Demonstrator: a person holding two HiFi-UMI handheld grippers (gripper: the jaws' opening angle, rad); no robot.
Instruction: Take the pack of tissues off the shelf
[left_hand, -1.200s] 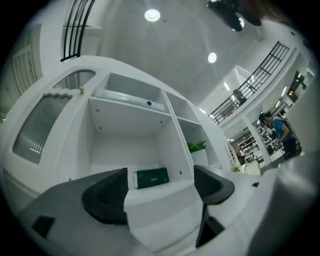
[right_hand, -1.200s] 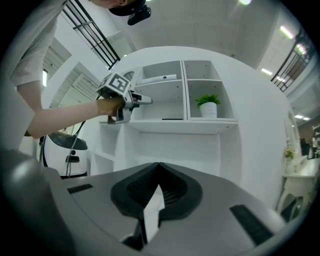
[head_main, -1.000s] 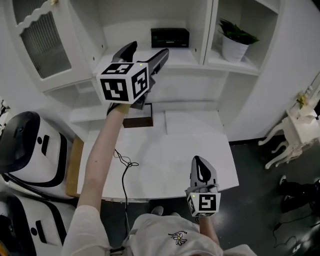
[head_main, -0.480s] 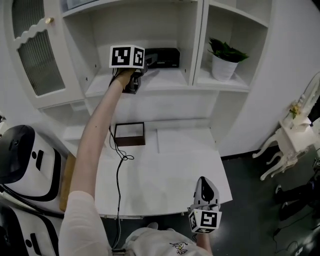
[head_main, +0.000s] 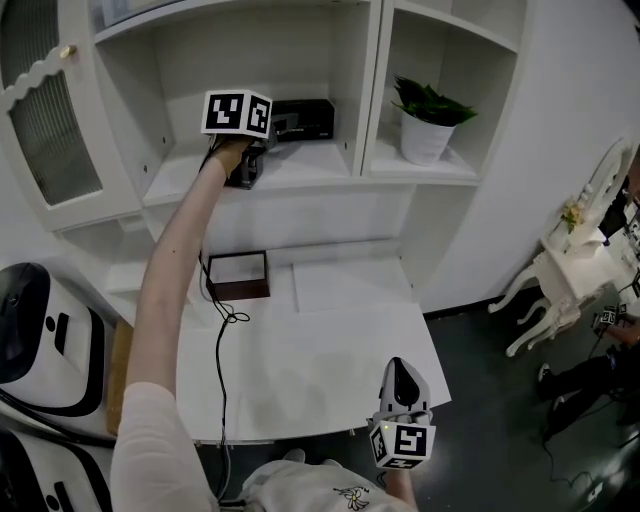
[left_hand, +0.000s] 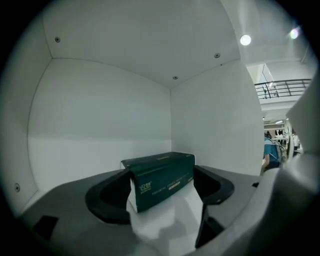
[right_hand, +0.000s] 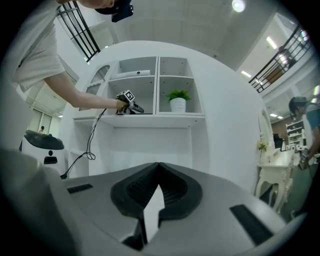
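Pack of tissues (head_main: 310, 120): dark green wrapper, smooth, slight sheen. Shelf (head_main: 300, 162): white painted board, smooth, matt. Left tool (left_hand: 162, 194): matt grey plastic body, black smooth jaw pads. Right tool (right_hand: 159, 187): same grey plastic, black ribbed pads. Plant pot (head_main: 424, 142): white, smooth. Surface (head_main: 330, 350): white, smooth. Cabinet door (head_main: 55, 125): ribbed glass pane.

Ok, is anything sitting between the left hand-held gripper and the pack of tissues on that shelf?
Nothing visible. The left hand-held gripper has its jaws open, one on each side of the pack of tissues, which lies on the shelf. Only bare white board shows in front of it. Whether the jaws touch it, I cannot tell.
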